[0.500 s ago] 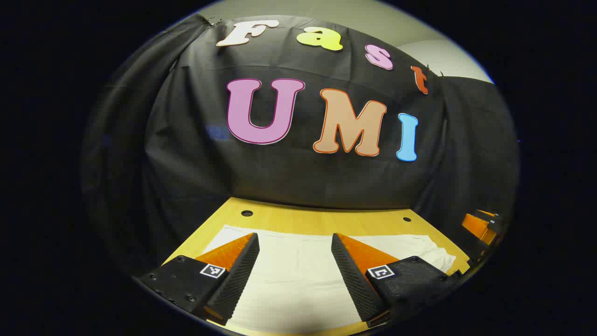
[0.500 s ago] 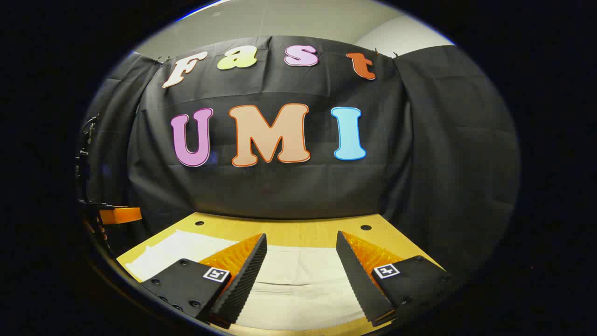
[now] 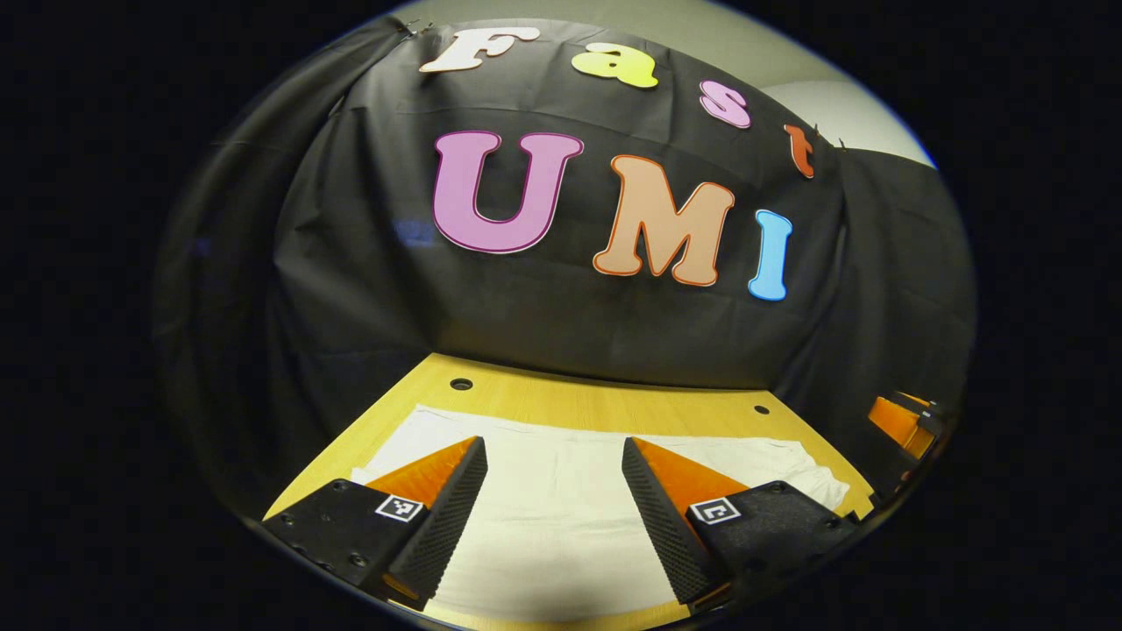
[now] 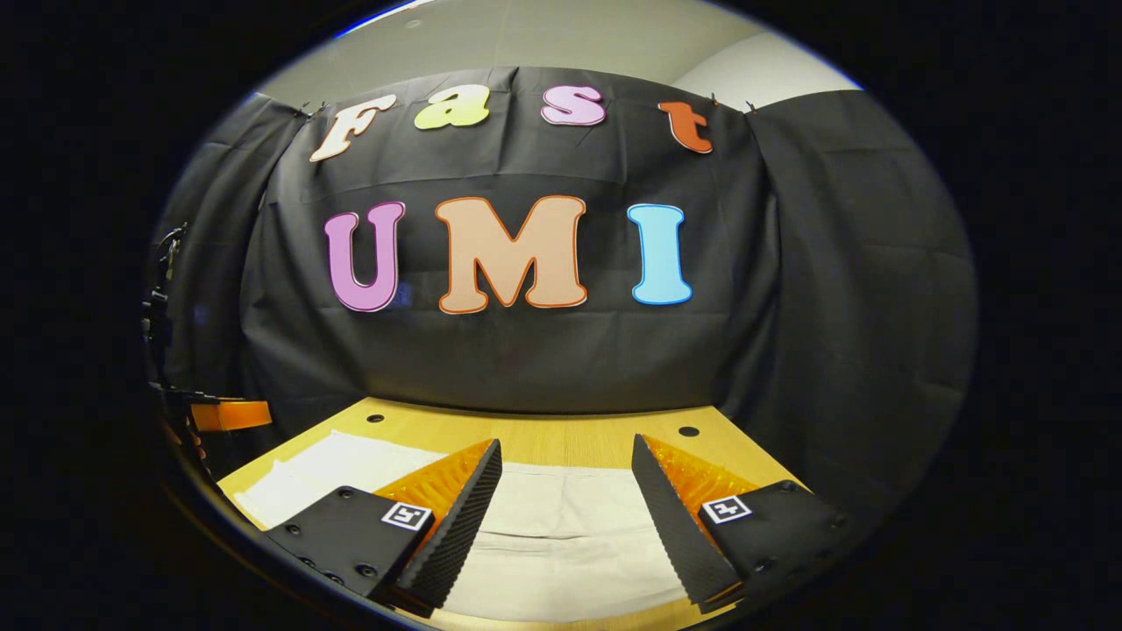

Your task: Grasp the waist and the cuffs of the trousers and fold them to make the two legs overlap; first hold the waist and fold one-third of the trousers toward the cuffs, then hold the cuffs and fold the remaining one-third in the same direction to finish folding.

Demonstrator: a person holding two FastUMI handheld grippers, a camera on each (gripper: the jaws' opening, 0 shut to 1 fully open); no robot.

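Note:
White trousers [image 3: 561, 517] lie flat across a yellow wooden table [image 3: 570, 403]; in the left gripper view they stretch from the left edge to a rumpled end at the right. My left gripper [image 3: 554, 443] hovers over them, open, with nothing between its fingers. In the right gripper view the same trousers [image 4: 561, 535] spread below my right gripper [image 4: 567, 445], which is also open and holds nothing. A crease runs across the cloth between its fingers. Which end is the waist I cannot tell.
The table [image 4: 561, 434] has small round holes [image 3: 461, 384] near its far edge, right against the black cloth wall. The other gripper [image 4: 223, 414] shows at the far left of the right gripper view, and another one [image 3: 903, 421] at the far right of the left gripper view.
The left gripper view has tipped slightly downward, so more of the table and trousers shows. The right gripper has barely moved. Both stay open.

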